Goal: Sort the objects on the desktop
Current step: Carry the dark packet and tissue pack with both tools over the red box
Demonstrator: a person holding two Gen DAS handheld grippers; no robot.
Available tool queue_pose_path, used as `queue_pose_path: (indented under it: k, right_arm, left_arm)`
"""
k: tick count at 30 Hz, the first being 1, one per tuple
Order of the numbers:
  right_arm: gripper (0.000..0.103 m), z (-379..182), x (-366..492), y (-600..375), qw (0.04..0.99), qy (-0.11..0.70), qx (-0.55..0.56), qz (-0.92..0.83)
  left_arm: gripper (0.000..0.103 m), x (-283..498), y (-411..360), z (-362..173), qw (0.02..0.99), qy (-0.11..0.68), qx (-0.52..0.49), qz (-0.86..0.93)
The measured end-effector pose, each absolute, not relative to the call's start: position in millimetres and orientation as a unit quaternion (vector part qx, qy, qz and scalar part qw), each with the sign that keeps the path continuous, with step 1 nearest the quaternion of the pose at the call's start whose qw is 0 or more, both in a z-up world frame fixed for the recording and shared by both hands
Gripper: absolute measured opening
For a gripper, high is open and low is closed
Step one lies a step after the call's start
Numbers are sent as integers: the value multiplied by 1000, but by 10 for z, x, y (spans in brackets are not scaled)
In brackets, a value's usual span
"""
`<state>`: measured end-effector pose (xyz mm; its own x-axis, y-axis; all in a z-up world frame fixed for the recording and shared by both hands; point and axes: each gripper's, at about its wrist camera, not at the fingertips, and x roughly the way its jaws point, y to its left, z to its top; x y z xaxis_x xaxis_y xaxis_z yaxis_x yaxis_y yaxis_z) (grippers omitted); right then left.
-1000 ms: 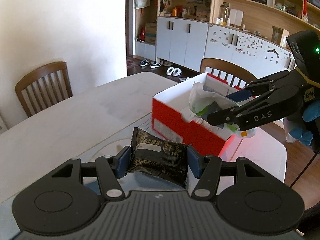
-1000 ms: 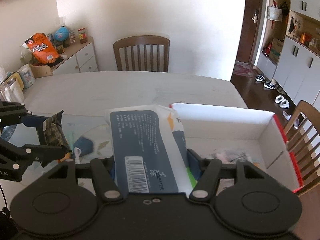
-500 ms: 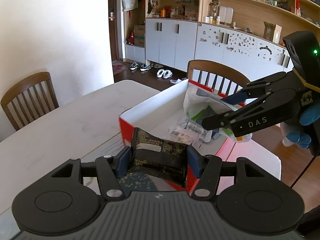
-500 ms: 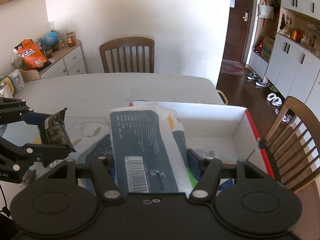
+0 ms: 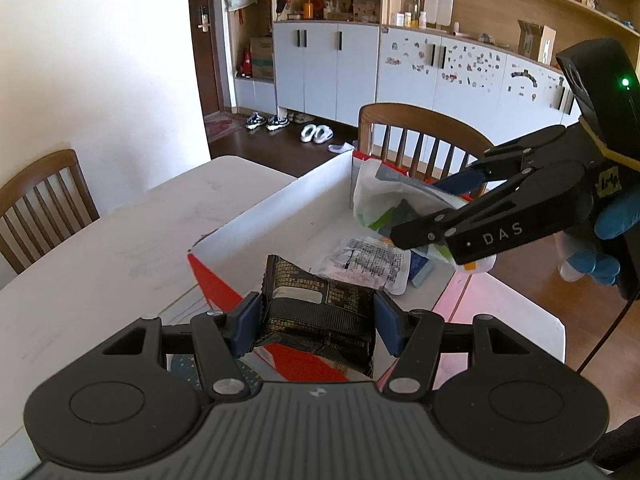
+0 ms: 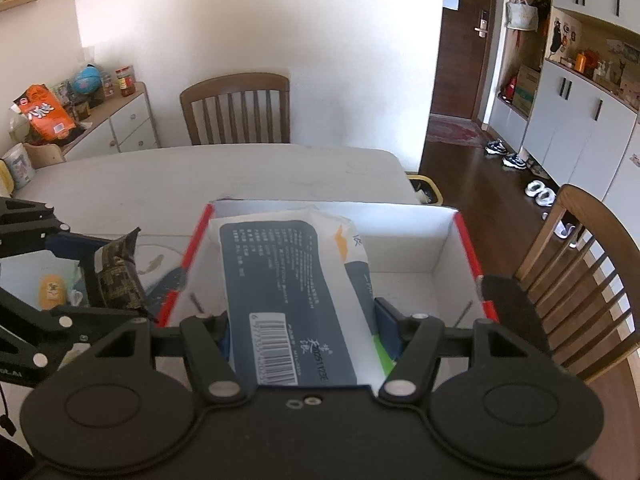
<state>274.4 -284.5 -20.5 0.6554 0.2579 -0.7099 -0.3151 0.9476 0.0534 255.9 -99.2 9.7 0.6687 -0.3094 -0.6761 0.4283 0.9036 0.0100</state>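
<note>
Two packets are held above a red-and-white box, one in each hand-held gripper. In the left wrist view, the left hand-held gripper sits at the lower centre of the frame, its blue pads pressed against both sides of a dark snack packet with gold print. That packet hangs over the near red edge of the box. At the right of the same frame, the right hand-held gripper reaches in from the side, clamping a white pouch over the box interior. Beneath it, on the white box floor, lies a clear wrapper with black print, touching a pale blue item whose kind I cannot tell.

In the right wrist view, the right hand-held gripper fills the lower frame, closed on the white pouch, which shows a dark blue panel and a barcode. The pouch points into the open box at mid-frame. At the left edge, the left hand-held gripper holds the dark snack packet just outside the box's left red rim. The box rests on a pale surface, with wooden chairs beyond.
</note>
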Motion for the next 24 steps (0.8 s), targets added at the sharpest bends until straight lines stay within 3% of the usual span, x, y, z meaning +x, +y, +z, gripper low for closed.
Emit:
queue_pose_path:
  k: [24]
  right_arm:
    - [65, -750, 3354, -3168, 884, 440, -67, 142]
  left_arm:
    - [59, 3397, -1570, -401, 875, 424, 116, -203]
